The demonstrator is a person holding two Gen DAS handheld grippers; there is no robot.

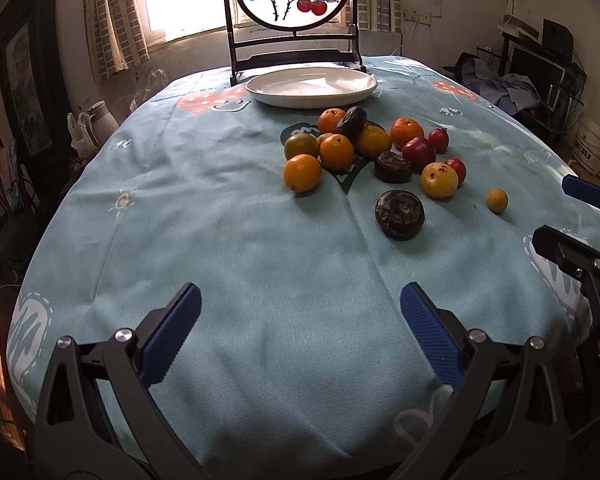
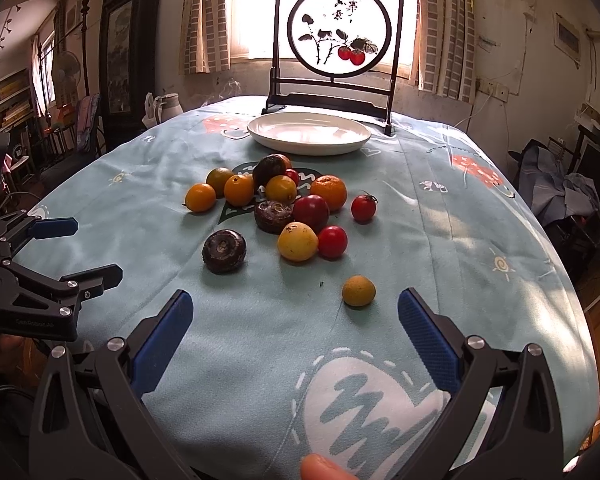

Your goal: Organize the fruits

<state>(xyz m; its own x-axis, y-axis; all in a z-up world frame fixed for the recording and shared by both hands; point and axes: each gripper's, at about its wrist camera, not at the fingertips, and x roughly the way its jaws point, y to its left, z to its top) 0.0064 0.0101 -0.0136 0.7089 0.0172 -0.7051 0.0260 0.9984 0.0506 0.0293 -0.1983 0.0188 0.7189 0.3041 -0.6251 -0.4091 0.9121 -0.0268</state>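
A loose heap of fruits (image 2: 284, 200) — oranges, red tomatoes, dark water chestnuts — lies at the centre of the frame on a worktop draped in a pale blue cloth (image 2: 440, 248), with an empty white plate (image 2: 309, 133) just beyond it, upper centre, in front of a framed painted screen (image 2: 339, 36). One small yellow fruit (image 2: 358, 290) sits apart from the heap, lower right of centre and nearest the right claw (image 2: 296, 316), whose blue pads stand wide apart and hold nothing. The left claw (image 1: 300, 312), seen in its own view at the bottom of the frame, is likewise spread wide and empty, hovering short of a dark chestnut (image 1: 399, 214) that lies alone below the pile. No fruit is on the plate yet. The risks look plain: round fruit may roll across the soft, creased cloth if nudged, a hard squeeze could burst a tomato, and the two claws, working close together, could collide.
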